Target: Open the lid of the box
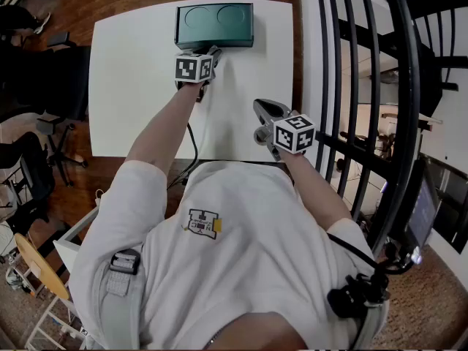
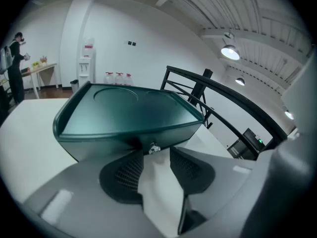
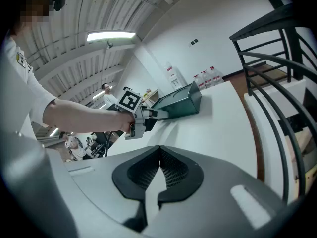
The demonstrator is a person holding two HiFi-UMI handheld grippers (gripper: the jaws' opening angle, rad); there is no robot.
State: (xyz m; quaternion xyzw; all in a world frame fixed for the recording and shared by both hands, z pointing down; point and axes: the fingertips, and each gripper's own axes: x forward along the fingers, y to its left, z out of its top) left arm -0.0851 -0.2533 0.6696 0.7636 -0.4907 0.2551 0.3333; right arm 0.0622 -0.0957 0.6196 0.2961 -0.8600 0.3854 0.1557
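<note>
The dark green box point(image 1: 213, 25) stands at the far edge of the white table point(image 1: 131, 86), its lid down, with two round recesses on top. My left gripper point(image 1: 213, 53) is at the box's front wall. In the left gripper view the box point(image 2: 124, 113) fills the middle. A small metal latch point(image 2: 153, 148) on its front sits just ahead of the open left gripper point(image 2: 156, 157), and nothing is pressed between the pads. My right gripper point(image 1: 263, 110) hovers over the table's near right part, away from the box. In its own view the right gripper point(image 3: 159, 155) is shut and empty.
A black metal railing point(image 1: 351, 86) runs along the table's right side. Dark chairs point(image 1: 44, 79) stand to the left. A cable point(image 1: 191, 148) hangs off the near table edge. White table surface point(image 3: 223, 128) lies between the right gripper and the box point(image 3: 178, 103).
</note>
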